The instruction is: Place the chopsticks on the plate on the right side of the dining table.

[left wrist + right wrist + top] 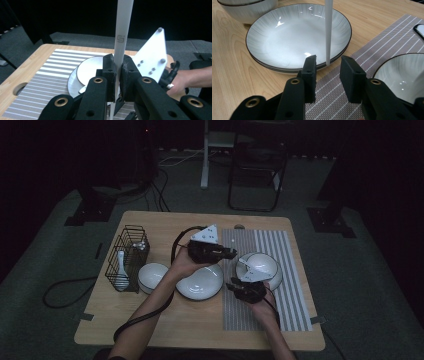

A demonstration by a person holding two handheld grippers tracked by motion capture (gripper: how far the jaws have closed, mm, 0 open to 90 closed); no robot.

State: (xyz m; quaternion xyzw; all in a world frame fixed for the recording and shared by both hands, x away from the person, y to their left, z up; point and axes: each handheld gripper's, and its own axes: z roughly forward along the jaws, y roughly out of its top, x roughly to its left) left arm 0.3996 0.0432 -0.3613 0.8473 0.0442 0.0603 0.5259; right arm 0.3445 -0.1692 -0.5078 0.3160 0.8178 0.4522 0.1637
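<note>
The left gripper (117,75) pinches a thin white chopstick (123,32) upright over the striped mat's (332,100) edge beside the wide plate (287,37). Stiff, light and slick — it could pivot, so grip mid-shaft. The right gripper's (327,72) jaws stand part open, empty — the stick's tip just beyond.

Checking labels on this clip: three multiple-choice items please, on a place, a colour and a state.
1. Where is the wire rack? A table's left part; B striped mat; C floor.
2. Colour of the stick in the left gripper? A red; B white; C green.
3. The left gripper is? A wide open; B shut empty; C shut on the stick.
A: it stands on bare wood at the left. B: it is white in both gripper views. C: both pads press the stick.
</note>
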